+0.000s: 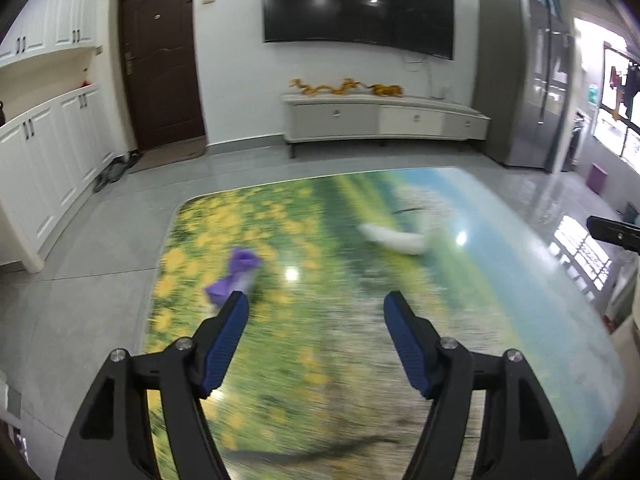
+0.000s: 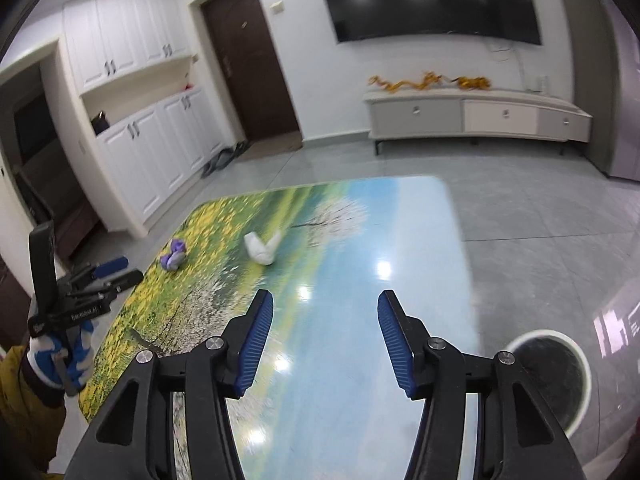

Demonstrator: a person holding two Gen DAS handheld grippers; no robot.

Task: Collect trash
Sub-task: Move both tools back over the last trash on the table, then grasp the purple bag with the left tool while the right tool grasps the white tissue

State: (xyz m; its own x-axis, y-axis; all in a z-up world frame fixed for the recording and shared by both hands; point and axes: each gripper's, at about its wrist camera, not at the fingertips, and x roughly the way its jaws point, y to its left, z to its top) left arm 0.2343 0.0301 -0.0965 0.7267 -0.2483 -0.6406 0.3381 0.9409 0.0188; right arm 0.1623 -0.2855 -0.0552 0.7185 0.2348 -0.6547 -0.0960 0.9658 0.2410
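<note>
Trash on a glossy tabletop printed with a meadow scene awaits collection as a person works two hand-held claws over it. Nearest the cameras, the left claw and the right claw both stand with jaws apart and nothing between the blue pads; neither touches anything. In the right wrist view a gloved hand grips the handle of the left tool at the tabletop's near left edge, and a round white bin with a dark liner stands on the floor just beside the near right corner. Farther along lie the two pieces: a crumpled purple wad, close ahead of the left claw's left finger over the yellow flowers, and a crumpled white wad, well apart from it toward the middle. Both look like light, soft tissue or wrapper that should crush under the pads and may skid on the slick surface, so a pinch low across the thickest bunched part seems the safest hold; loose ends could slip free. Motion blur leaves their exact material unclear. Beyond the tabletop stretch a grey tiled floor, a low TV cabinet bearing gold ornaments, a dark door, and a wall-mounted television.
</note>
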